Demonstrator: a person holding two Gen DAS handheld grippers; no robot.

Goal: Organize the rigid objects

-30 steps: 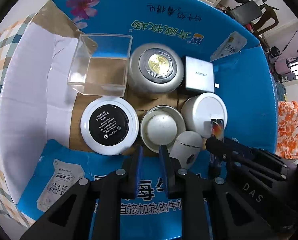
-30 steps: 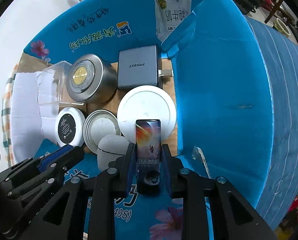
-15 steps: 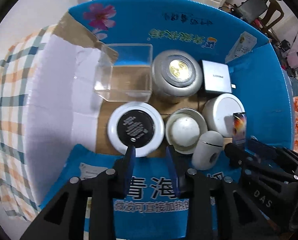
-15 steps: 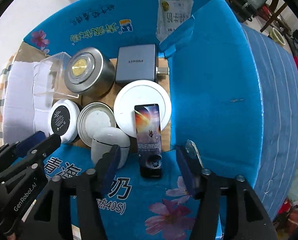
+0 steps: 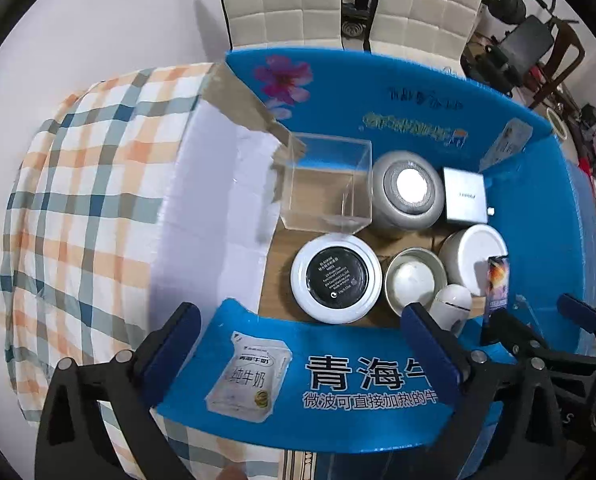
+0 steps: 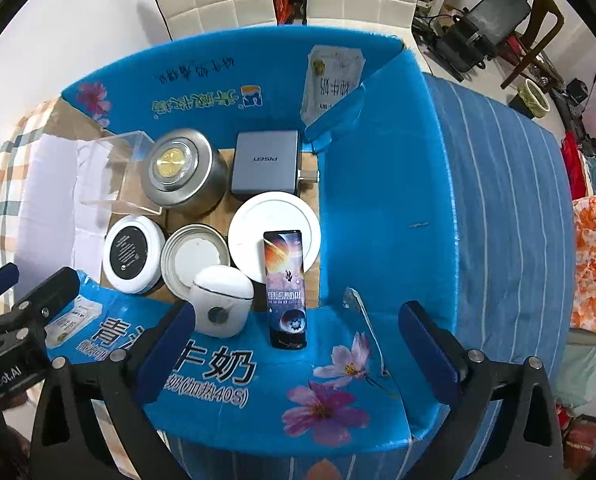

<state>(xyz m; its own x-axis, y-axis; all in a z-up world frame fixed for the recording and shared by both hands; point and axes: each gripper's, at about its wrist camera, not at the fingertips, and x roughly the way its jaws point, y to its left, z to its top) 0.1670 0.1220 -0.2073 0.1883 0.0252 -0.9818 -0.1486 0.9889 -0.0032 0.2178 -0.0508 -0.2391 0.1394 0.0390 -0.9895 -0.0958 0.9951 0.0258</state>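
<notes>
- The blue cardboard box (image 6: 381, 184), its flaps folded outward and printed with Chinese lettering and pink flowers, stands open on a cloth-covered surface; it serves as the landmark here.
- To the box's left the surface wears an orange, teal and white checked cloth (image 5: 82, 208); to its right lies a blue cloth with pale stripes (image 6: 505, 208).
- Beyond the box's far wall stand two white quilted chair backs (image 5: 282, 4); dark exercise equipment (image 6: 493, 20) and clutter fill the room past the box's far right corner.
- On the box's brown floor, along the far wall: a clear plastic box (image 5: 325, 184), a silver tin with a gold emblem (image 6: 178, 168) and a grey PISEN charger (image 6: 266, 164).
- Nearer the box's front flap: a white jar with a black label (image 5: 335, 278), an open-topped metal tin (image 6: 196, 258), a white round lid (image 6: 274, 232) and a white earbud case (image 6: 222, 300).
- A dark tube with a space print (image 6: 286, 284) leans from the box floor onto the front flap, against the white lid.
- The left gripper (image 5: 301, 344) hangs above the front flap, jaws opening wide, nothing between them.
- The right gripper (image 6: 298, 340) hangs above the same flap, jaws opening wide; the tube stands between them, untouched.
</notes>
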